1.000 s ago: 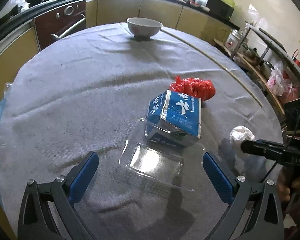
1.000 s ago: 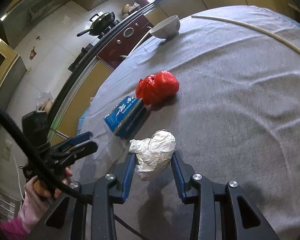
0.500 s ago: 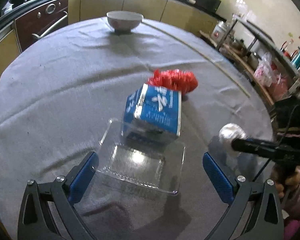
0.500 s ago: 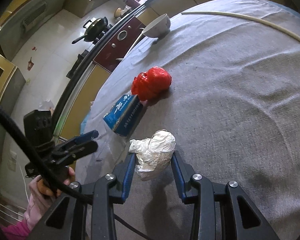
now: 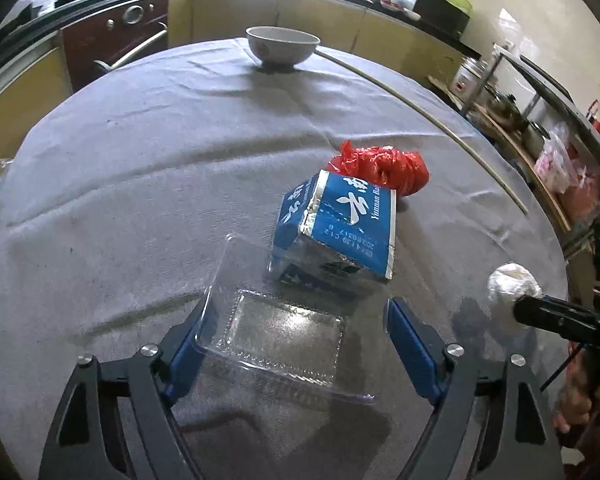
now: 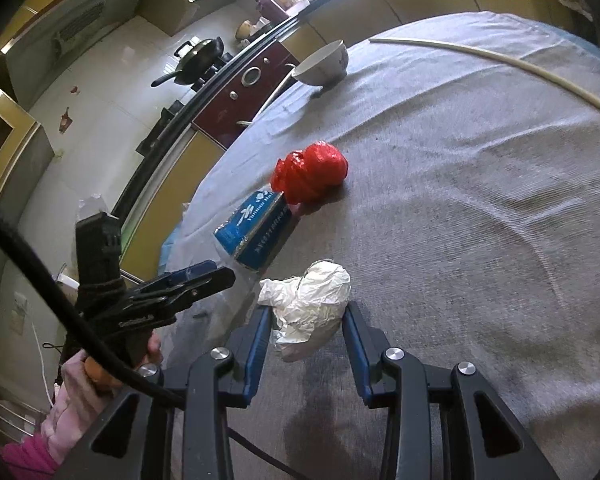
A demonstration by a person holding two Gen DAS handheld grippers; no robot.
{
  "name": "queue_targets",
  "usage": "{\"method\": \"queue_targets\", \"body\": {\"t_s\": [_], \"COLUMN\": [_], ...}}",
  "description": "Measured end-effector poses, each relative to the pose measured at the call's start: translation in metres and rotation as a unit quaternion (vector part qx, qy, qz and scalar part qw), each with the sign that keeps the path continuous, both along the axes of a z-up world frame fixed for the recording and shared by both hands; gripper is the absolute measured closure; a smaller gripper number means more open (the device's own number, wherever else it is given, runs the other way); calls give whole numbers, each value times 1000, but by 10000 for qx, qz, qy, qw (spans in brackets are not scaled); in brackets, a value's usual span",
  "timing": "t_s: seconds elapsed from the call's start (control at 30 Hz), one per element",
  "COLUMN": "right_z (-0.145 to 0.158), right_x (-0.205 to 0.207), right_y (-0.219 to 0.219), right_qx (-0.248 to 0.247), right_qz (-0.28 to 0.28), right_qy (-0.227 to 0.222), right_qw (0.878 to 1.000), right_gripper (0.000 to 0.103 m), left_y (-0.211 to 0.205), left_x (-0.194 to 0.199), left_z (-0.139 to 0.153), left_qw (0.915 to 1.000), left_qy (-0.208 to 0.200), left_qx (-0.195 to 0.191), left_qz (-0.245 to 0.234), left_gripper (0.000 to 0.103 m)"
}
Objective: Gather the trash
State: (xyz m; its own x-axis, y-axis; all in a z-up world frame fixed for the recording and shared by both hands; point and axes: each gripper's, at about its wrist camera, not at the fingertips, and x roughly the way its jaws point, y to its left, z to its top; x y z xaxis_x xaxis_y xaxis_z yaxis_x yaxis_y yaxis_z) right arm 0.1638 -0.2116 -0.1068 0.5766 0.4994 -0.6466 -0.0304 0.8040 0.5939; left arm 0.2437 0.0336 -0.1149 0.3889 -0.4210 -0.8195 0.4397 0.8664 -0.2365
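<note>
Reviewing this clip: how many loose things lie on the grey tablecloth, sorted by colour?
Red: 1, crumpled red plastic bag
Blue: 1, blue paper carton
Clear: 1, clear plastic tray
White: 3, crumpled white paper wad, white ceramic bowl, long pale stick
Total: 6

A round table [image 5: 140, 152] under grey cloth carries a white bowl [image 5: 283, 46], red bag [image 5: 384, 168], blue carton [image 5: 340, 228], clear tray [image 5: 284, 328] and a thin stick [image 5: 420, 108].

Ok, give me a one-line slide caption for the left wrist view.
Left gripper closing around a clear plastic tray, blue carton and red bag beyond.
</note>
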Motion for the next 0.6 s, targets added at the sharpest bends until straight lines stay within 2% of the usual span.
{"method": "queue_targets", "body": {"t_s": [0.27, 0.6], "right_z": [19, 55], "right_x": [-27, -76], "right_y": [-8, -12], "right_qx": [-29, -102], "right_qz": [-70, -45], "right_qy": [-212, -557], "right_qw": [9997, 9984], "right_gripper": [64, 64], "left_y": [10, -10], "left_x": [-42, -113], "left_z": [19, 74], "left_qw": [9993, 9944], "left_qy": [-98, -698], "left_qx": [-189, 257], "left_qz": [323, 757], "left_gripper": [19, 19]}}
